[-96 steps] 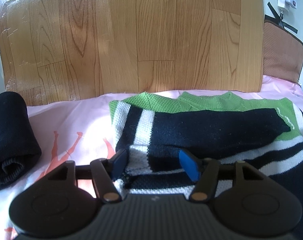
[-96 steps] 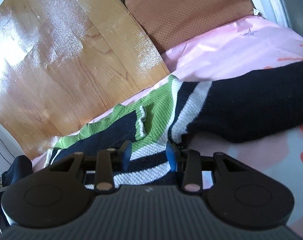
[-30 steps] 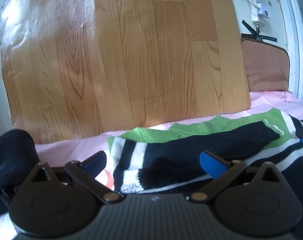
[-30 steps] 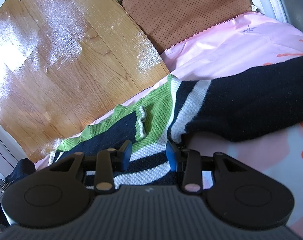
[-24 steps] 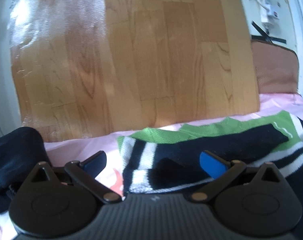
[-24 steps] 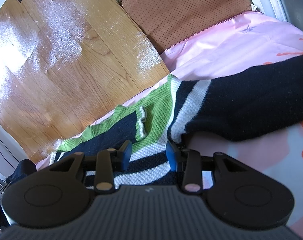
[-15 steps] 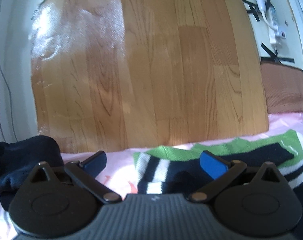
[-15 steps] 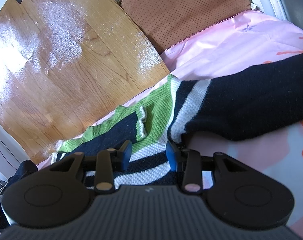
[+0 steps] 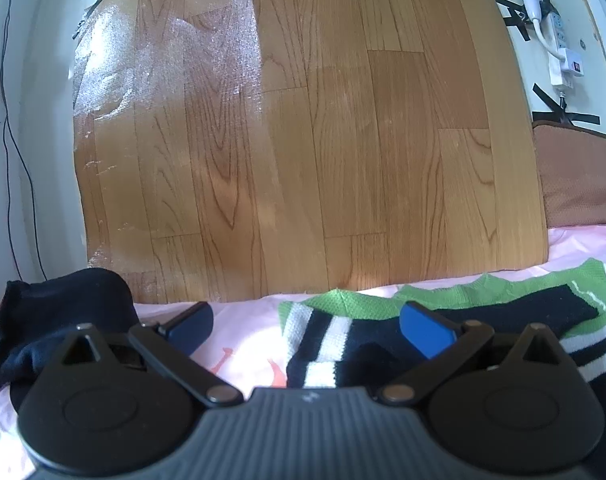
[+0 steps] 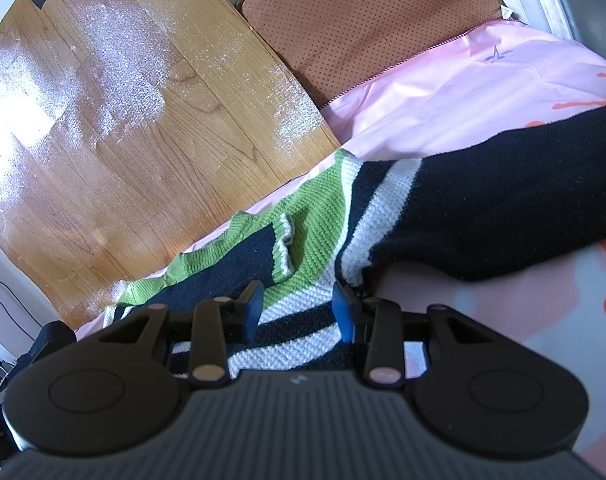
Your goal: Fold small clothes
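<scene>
A knit sweater (image 9: 483,312) in green, navy and white stripes lies flat on the pink sheet (image 9: 243,344). One navy sleeve is folded across its chest. My left gripper (image 9: 307,330) hovers over the sweater's left edge, jaws wide open and holding nothing. In the right wrist view the sweater (image 10: 315,208) has its other navy sleeve (image 10: 523,200) stretched out to the right. My right gripper (image 10: 299,310) sits low over the striped body near the armpit. Its jaws stand partly apart, with flat, unbunched fabric lying between them.
A rolled dark navy garment (image 9: 59,312) lies at the left end of the sheet. A wood-pattern board (image 9: 303,140) leans against the wall behind. A brown cushion (image 10: 363,20) stands at the right, and a power strip (image 9: 561,56) hangs on the wall.
My left gripper opened wide, let go of the sweater's left edge, then tipped up and swung left. The right gripper and the outstretched sleeve have not moved.
</scene>
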`<control>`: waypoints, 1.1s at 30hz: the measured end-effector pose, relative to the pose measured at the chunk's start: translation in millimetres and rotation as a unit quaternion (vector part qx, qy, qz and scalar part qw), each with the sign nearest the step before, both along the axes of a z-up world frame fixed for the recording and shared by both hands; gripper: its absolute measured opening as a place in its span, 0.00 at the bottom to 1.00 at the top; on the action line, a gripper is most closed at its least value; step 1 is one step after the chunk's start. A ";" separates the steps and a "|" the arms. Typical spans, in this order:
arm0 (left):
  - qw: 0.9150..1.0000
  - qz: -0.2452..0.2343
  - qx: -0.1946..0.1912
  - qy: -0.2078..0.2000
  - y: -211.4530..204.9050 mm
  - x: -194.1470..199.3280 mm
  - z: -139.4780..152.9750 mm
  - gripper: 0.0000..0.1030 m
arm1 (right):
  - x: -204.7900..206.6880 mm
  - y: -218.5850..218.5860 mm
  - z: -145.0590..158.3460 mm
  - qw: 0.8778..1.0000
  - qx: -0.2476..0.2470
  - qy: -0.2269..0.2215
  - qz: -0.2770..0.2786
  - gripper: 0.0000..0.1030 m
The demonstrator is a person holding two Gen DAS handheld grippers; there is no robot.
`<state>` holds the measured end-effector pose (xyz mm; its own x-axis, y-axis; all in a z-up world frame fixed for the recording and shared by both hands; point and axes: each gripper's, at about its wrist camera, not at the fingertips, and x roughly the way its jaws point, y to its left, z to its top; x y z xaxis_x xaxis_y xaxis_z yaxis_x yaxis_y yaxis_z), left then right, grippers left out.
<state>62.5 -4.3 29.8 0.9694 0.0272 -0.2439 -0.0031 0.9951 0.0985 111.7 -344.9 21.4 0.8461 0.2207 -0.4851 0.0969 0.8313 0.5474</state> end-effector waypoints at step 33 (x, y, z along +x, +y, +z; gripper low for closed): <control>1.000 0.013 0.014 -0.001 -1.3 -2.7 1.8 1.00 | 0.1 0.4 -0.3 1.000 0.000 0.001 0.000 0.40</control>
